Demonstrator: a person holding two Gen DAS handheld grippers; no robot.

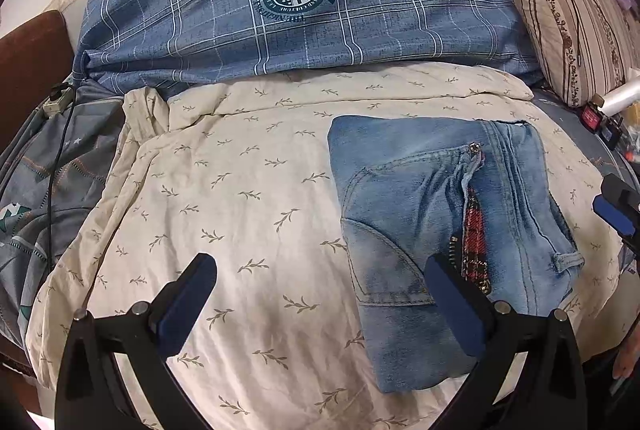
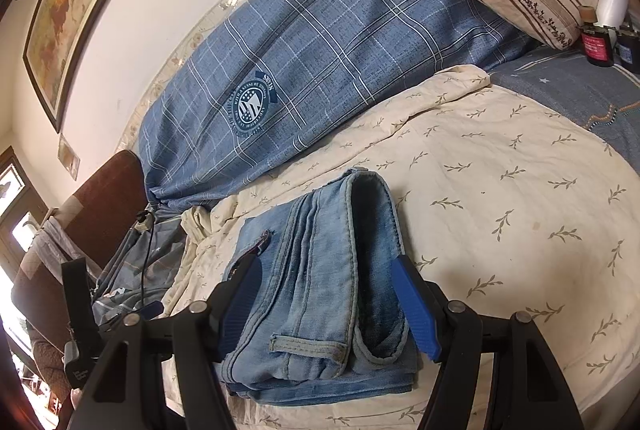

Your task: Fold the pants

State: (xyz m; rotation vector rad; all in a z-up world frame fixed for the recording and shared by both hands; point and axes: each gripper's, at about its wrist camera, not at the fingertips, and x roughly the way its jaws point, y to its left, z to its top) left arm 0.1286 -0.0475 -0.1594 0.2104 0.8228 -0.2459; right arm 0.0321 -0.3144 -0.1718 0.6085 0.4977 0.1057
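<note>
The folded jeans lie on the cream quilt, below the blue plaid duvet. The left gripper hovers over the jeans' near-left edge, jaws spread and empty. The right gripper has its jaws spread around the jeans' thick end, pads close beside the denim; I cannot tell whether they press it.

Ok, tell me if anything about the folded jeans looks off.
The jeans lie folded on the cream quilt, but the fly gapes open, showing red plaid lining. Nothing looks spilled or torn.
</note>
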